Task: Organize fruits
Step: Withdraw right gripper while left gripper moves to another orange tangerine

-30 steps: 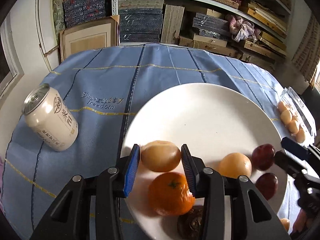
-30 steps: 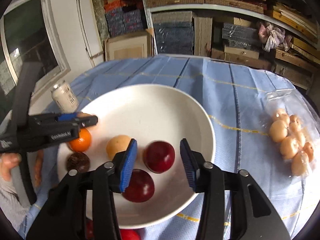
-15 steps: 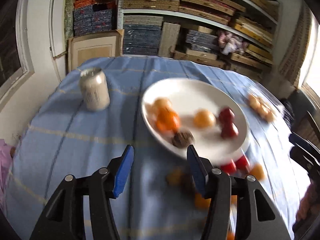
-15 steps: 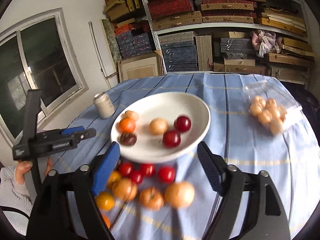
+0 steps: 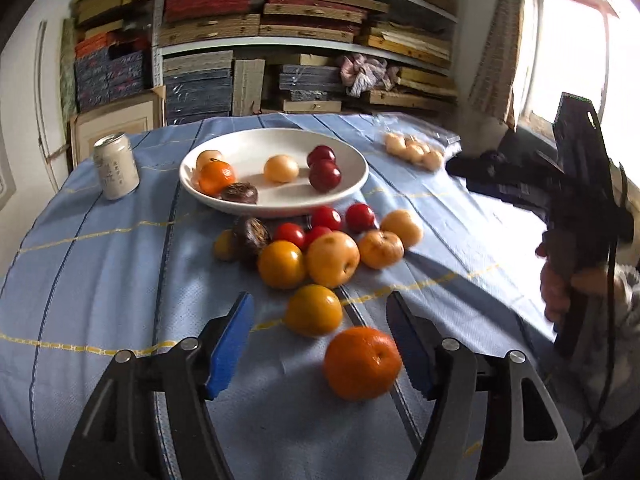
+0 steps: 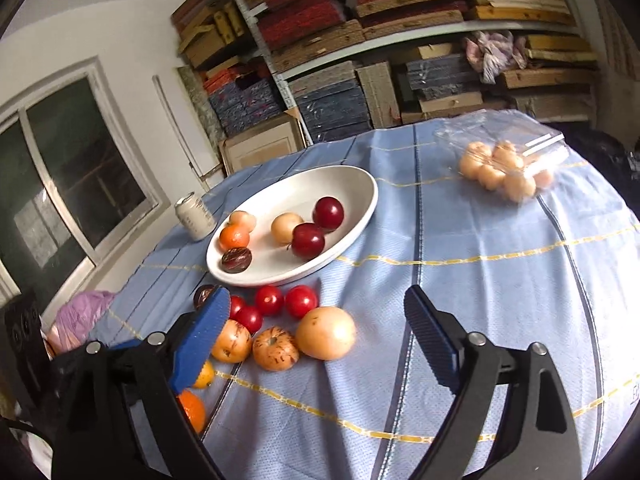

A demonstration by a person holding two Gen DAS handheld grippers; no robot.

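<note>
Both sets of jaws have just been opening and now stand wide and empty: the left gripper [image 5: 320, 344] frames an orange mandarin [image 5: 362, 363] on the cloth without its pads touching it, and the right gripper [image 6: 316, 340] hangs over the loose pile, a pale yellow fruit [image 6: 325, 333] lying in the gap untouched. The white plate [image 6: 360, 188] holds six fruits: two dark red plums [image 6: 307, 241], two pale round ones, one mandarin and one dark brown fruit [image 6: 237, 259]. In front of it on the blue-clothed desk [image 6: 500, 280] lie four small red fruits [image 6: 301, 301], about seven orange or yellow ones and a second brown one, though blur makes that count unsure. One can [image 5: 116, 167] stands left of the plate; one clear bag of pale fruits [image 6: 504, 168] lies to its right. A second ago each gripper was over the plate, jaws narrow around a fruit; both are now back from it, over the pile
</note>
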